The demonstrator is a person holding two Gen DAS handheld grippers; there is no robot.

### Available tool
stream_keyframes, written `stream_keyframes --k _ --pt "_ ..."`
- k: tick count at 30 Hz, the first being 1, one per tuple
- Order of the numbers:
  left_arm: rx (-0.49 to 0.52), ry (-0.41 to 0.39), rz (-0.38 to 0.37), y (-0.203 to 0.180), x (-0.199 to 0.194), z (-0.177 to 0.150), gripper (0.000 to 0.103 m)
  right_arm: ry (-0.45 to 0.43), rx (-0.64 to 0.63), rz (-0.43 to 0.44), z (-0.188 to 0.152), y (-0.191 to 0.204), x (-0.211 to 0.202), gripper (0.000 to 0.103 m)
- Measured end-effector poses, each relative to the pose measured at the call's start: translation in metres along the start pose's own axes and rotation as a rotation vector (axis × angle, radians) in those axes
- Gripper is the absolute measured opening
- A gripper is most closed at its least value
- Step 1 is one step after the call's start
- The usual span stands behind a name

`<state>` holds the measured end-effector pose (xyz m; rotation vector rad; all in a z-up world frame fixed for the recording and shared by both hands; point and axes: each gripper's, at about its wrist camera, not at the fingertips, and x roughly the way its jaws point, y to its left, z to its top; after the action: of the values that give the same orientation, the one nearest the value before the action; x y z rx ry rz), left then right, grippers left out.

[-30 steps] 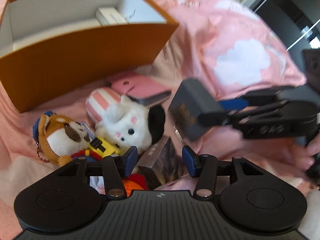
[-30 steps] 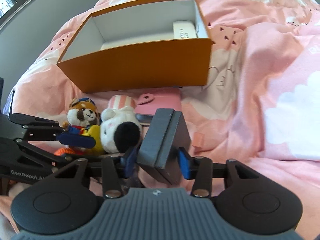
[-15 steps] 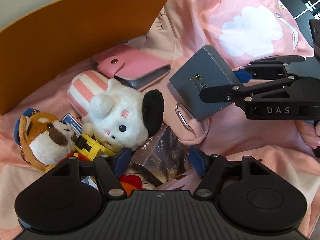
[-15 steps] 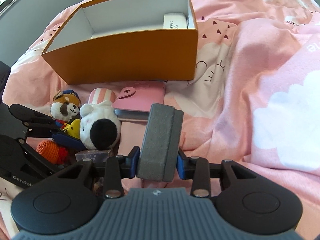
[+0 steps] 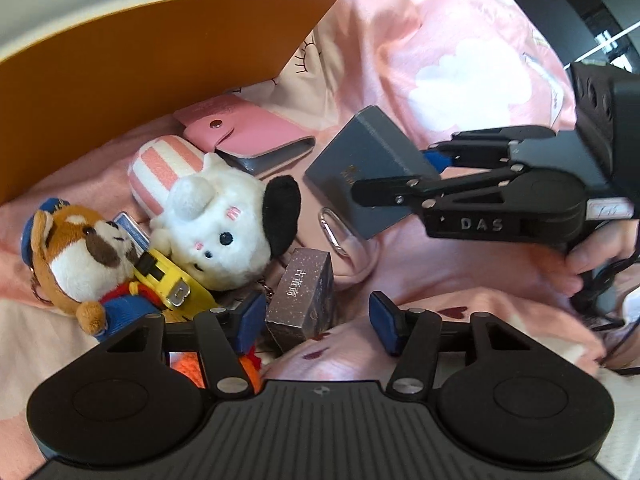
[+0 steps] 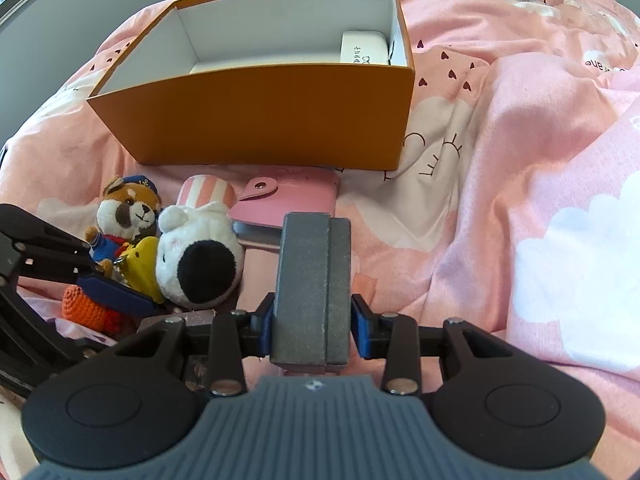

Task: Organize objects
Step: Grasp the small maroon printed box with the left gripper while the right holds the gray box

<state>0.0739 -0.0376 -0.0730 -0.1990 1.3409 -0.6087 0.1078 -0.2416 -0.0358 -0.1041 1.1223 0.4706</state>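
My right gripper (image 6: 313,330) is shut on a dark grey box (image 6: 312,272), held off the pink bedding; the left wrist view shows that box (image 5: 360,160) too. My left gripper (image 5: 316,320) hovers low over a small mauve-brown box (image 5: 304,292) that lies between its closing jaws; the right pad stands clear of it. Beside it lie a white plush (image 5: 224,232), a fox plush (image 5: 76,248), a yellow tape measure (image 5: 168,280) and a pink wallet (image 5: 248,132). Behind them stands the open orange box (image 6: 260,120) with a white case (image 6: 364,48) inside.
A silver carabiner (image 5: 332,228) lies under the grey box, and an orange crochet toy (image 6: 80,304) sits near the left fingers. The rumpled pink duvet (image 6: 540,160) spreads to the right. A hand (image 5: 592,256) holds the right gripper's handle.
The left gripper tipped down toward the toy pile and its jaws spread around the small mauve-brown box. The grey box in the right gripper swung from slanted to straight.
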Motion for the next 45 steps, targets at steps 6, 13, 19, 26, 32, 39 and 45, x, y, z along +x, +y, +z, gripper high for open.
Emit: stream_keyframes --k 6,13,19,26,32,39,45 --pt "-0.049 0.047 0.001 0.013 0.014 0.010 0.065 -0.003 -0.008 0.003 0.000 0.001 0.001 0.041" --pt "0.076 0.115 0.190 -0.009 0.039 0.018 0.070 -0.002 -0.003 0.011 0.000 0.000 0.002 0.040" --pt "0.068 0.184 0.175 -0.003 0.058 0.029 0.082 -0.006 -0.005 0.016 -0.001 0.000 0.003 0.041" --pt "0.002 0.122 0.175 0.003 0.044 0.026 0.052 0.001 0.006 0.016 -0.004 -0.002 0.006 0.040" --pt "-0.010 0.050 0.057 0.009 0.017 0.020 0.048 0.004 0.010 0.016 -0.004 -0.001 0.008 0.041" --pt "0.095 0.103 0.064 0.004 0.026 0.021 0.048 0.004 0.013 0.018 -0.002 -0.001 0.009 0.041" --pt "0.019 0.184 0.105 0.020 0.040 0.027 0.046 0.003 0.019 0.026 -0.001 -0.002 0.009 0.041"
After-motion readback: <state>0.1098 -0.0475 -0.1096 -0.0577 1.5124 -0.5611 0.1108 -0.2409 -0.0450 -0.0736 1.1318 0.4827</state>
